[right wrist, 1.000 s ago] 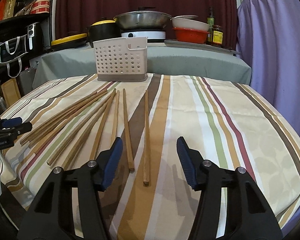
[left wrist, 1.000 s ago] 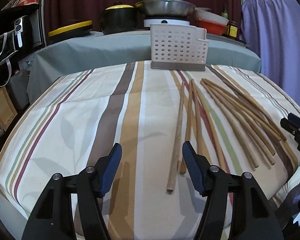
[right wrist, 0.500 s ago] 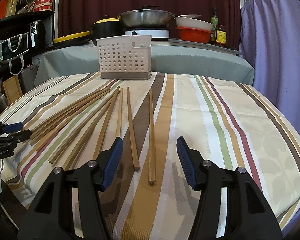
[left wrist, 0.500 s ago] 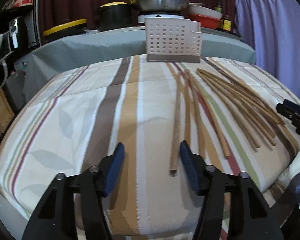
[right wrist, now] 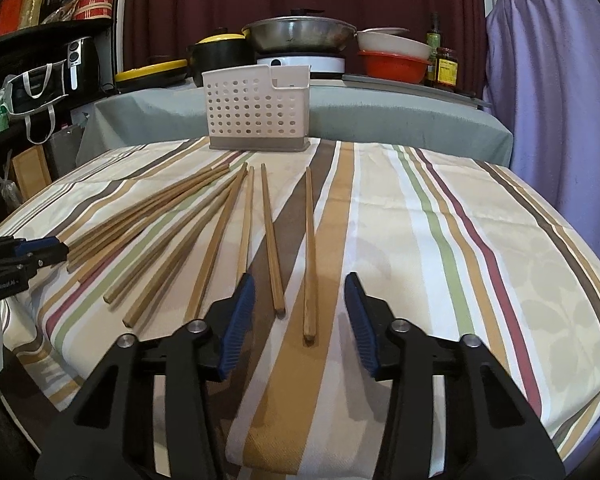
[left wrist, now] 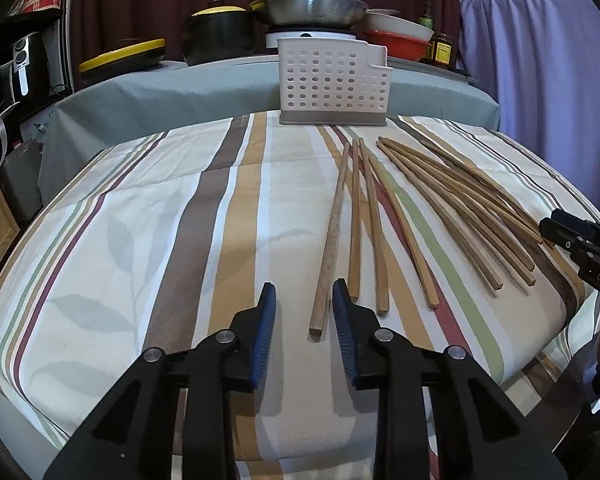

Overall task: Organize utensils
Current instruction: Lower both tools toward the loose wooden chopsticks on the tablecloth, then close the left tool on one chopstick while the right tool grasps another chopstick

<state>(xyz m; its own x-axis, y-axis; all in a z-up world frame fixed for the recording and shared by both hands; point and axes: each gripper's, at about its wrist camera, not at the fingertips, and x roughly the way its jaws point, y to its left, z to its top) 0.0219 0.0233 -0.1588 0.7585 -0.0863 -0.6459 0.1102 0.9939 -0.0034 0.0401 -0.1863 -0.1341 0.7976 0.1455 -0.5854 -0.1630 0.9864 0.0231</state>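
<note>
Several long wooden chopsticks (left wrist: pixel 440 208) lie fanned out on the striped tablecloth, pointing toward a white perforated utensil holder (left wrist: pixel 334 80) at the table's far edge. My left gripper (left wrist: pixel 304 290) is low over the cloth with its jaws closing. The near end of the outermost chopstick (left wrist: pixel 332 240) lies between them, close to the right pad, untouched. In the right wrist view my right gripper (right wrist: pixel 299 280) also has its jaws closing, and the near end of a single chopstick (right wrist: pixel 309 248) sits between them with clear gaps on both sides. The holder (right wrist: pixel 256 108) stands beyond.
The round table (right wrist: pixel 480 280) drops off close in front of both grippers. Behind it a grey-covered counter (left wrist: pixel 160 96) carries a black pot, a wok on a hotplate, bowls and jars. A purple cloth (right wrist: pixel 560 100) hangs at the right and dark shelves (right wrist: pixel 40 60) stand at the left.
Both pairs of jaws have narrowed, the left clearly more than the right. The left view has tilted slightly downward; the chopsticks have not moved.
</note>
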